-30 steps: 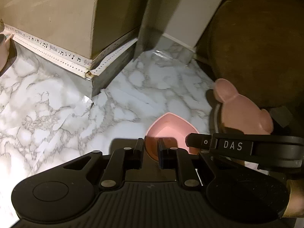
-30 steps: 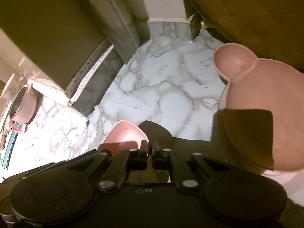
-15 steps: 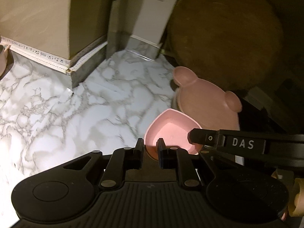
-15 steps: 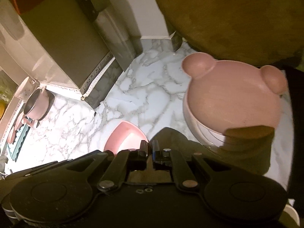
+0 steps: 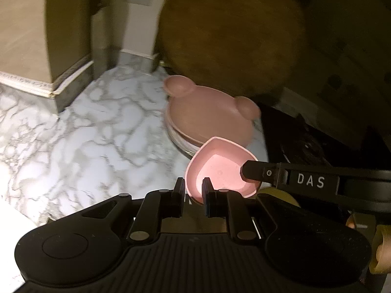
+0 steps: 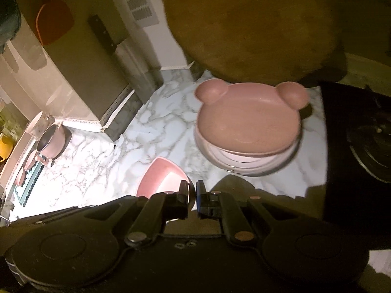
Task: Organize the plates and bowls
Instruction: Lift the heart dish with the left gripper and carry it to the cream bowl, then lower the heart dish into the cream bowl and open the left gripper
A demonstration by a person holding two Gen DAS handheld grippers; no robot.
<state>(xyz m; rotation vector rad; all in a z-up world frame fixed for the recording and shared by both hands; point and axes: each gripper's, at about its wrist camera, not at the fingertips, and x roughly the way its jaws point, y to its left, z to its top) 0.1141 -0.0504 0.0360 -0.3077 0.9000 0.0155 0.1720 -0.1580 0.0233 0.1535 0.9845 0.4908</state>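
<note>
A pink heart-shaped bowl (image 5: 220,168) hangs just above the marble counter, carried by both grippers. My left gripper (image 5: 193,185) is shut on its near rim. My right gripper (image 6: 193,190) is shut on the bowl's (image 6: 162,178) other edge; in the left wrist view its black fingers (image 5: 249,171) reach in from the right. Just beyond the bowl stands a pink bear-shaped plate (image 6: 249,119) on a short stack of white plates (image 6: 244,161). The bear plate (image 5: 210,112) shows in both views, slightly blurred.
A big round wooden board (image 6: 249,24) leans behind the plate stack. A dark stovetop (image 6: 361,134) borders the counter on the right. A beige box (image 5: 29,36) stands at the back left. A pink pot (image 6: 52,141) and a teal tray (image 6: 29,183) sit far left.
Both grippers have carried the heart bowl to the right and upward, toward the plate stack. The bear plate, cut off at the edge before, now lies fully in view close ahead.
</note>
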